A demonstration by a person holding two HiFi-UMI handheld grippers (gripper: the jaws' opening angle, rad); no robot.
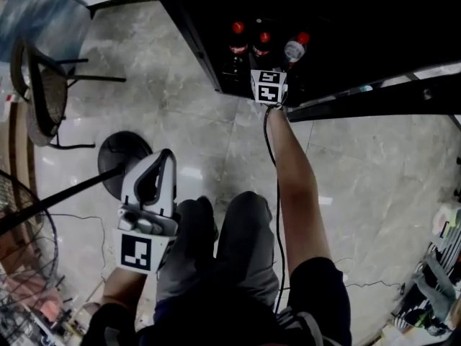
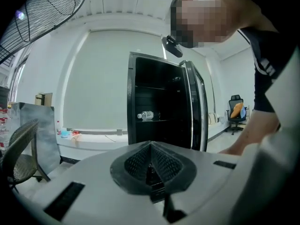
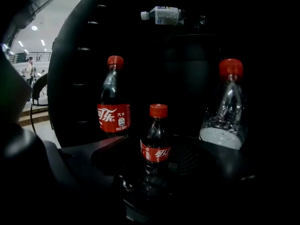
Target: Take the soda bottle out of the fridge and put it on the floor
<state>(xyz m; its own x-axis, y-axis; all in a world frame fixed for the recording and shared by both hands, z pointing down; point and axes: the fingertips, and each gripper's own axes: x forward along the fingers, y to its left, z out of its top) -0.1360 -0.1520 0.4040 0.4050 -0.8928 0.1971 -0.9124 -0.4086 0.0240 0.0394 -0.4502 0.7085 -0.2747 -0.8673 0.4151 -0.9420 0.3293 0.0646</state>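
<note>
- Grasp in hand: small soda bottle (image 3: 157, 137) is bracketed by the right gripper (image 3: 151, 159), jaws apart, unclamped.
- Closing, then withdrawal from the fridge (image 2: 132, 102), is needed.
- Left gripper (image 2: 151, 165) is closed, empty.

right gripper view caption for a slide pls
Right hand-held gripper open around a small red-capped cola bottle inside the dark fridge.

Head camera looks steeply down; other two face the fridge (image 2: 159, 102).
</note>
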